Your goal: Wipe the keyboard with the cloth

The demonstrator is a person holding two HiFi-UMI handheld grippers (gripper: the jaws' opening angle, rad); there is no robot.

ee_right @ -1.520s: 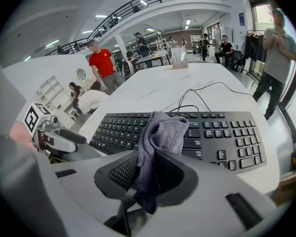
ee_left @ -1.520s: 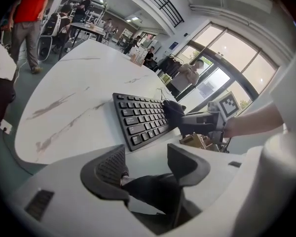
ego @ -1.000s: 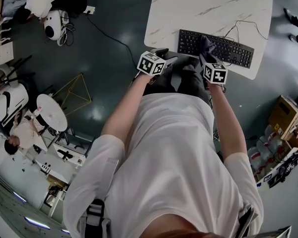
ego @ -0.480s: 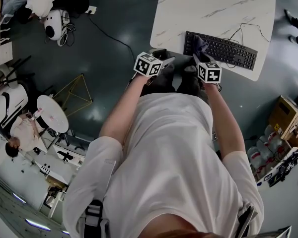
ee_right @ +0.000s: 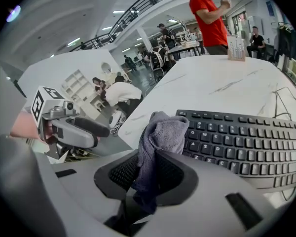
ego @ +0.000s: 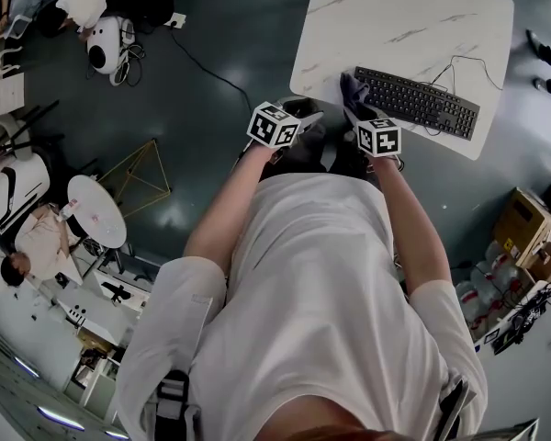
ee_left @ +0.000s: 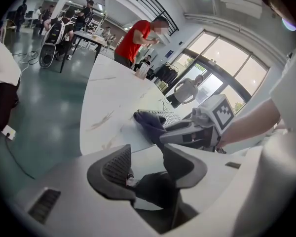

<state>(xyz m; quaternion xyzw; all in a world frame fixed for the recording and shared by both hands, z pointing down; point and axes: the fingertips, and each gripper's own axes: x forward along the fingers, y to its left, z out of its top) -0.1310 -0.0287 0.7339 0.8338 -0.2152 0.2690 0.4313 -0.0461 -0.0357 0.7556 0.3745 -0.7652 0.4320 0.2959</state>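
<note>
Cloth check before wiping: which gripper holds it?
The right gripper, jaws clamped on the grey cloth; the left gripper is empty, its jaws having just been closing.

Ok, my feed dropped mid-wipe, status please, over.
Right gripper shut on grey cloth, at left end of keyboard. Left gripper empty, jaws just been closing. Nothing else on the keyboard.

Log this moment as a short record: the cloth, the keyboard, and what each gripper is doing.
right gripper: shut on the grey cloth
cloth: bunched, standing up from the jaws, by the keyboard's left end
keyboard: black, flat on the white table
left gripper: open, nothing between its jaws, which have just been closing
cloth touching keys: cannot tell
</note>
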